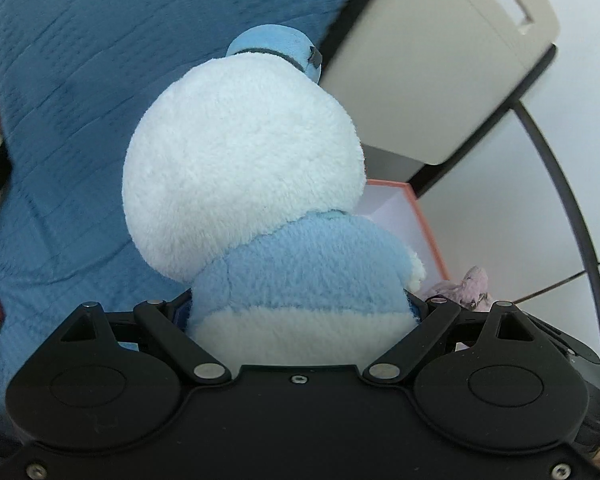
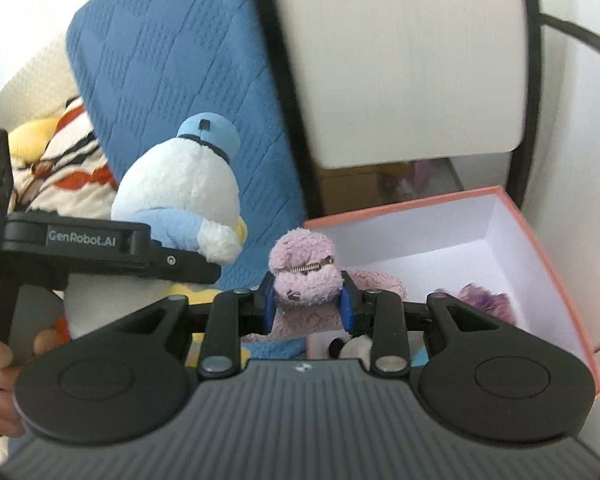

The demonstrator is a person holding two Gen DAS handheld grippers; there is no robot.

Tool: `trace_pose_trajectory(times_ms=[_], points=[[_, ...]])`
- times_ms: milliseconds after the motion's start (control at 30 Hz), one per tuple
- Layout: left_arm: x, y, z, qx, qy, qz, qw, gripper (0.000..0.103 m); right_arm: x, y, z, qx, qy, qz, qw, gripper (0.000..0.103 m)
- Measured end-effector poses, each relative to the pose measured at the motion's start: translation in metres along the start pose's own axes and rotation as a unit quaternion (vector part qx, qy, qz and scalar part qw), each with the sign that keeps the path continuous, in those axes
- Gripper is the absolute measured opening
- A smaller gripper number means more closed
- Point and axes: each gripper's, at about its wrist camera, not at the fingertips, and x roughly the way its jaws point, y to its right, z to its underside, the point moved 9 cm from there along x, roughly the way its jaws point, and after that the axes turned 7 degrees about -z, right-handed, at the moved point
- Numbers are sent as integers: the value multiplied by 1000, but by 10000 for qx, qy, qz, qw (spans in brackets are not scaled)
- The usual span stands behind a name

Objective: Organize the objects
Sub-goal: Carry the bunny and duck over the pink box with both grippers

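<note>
Mid-carry, by the look of it: two soft toys up off the surface, each in its own grip, with the box as the likely target.

Nearest, in the right wrist view: right gripper (image 2: 309, 300), blue fingers (image 2: 269, 307) pinching the pink plush toy (image 2: 306, 270) at both sides of its head. Fuzzy pale pink pile, a small metal spring across the face, body hanging soft below the fingers. Held just at the near rim of the box (image 2: 512, 220).

Beside it, to the left: left gripper (image 1: 300, 308), spread wide yet pressed against the white and blue plush toy (image 1: 242, 172) at its lower body. Round white head, light blue jacket, small blue cap on top, a touch of yellow at the front. Upright, seen from behind in its own camera.

Beyond: box with a salmon-pink outside and white inside, open, a purple fluffy thing (image 2: 484, 298) already lying in it, plenty of bare floor left.

Farther still: blue quilted blanket (image 2: 172, 80) and a cream chair (image 2: 400, 72).

Next move, probably: bring each toy over the open box, lower, release. Calls for clearing the rim first, and for enough room so the two grippers do not knock together.
</note>
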Motion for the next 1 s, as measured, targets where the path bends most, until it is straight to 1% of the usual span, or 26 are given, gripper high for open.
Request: trace_pose_trajectory(times_ms=[100, 233, 433, 500, 600, 767, 1000], points=[[3, 24, -2, 126, 18, 49, 9999, 90, -15, 18, -8, 61, 143, 95, 9998, 34], [14, 52, 0, 262, -53, 99, 9996, 90, -27, 47, -9, 182, 243, 257, 9992, 34], [44, 87, 8, 471, -293, 141, 9984, 90, -32, 92, 2, 410, 235, 422, 9980, 34], [55, 94, 9, 486, -365, 131, 9981, 90, -29, 105, 7, 432, 227, 475, 9977, 34], [72, 103, 11, 551, -465, 13, 9974, 90, -22, 126, 15, 544, 199, 507, 9970, 34], [101, 112, 15, 675, -625, -195, 9956, 90, -2, 160, 31, 706, 103, 606, 9956, 34], [136, 124, 17, 836, -818, -370, 9925, 90, 25, 203, 53, 904, -22, 749, 9931, 34]])
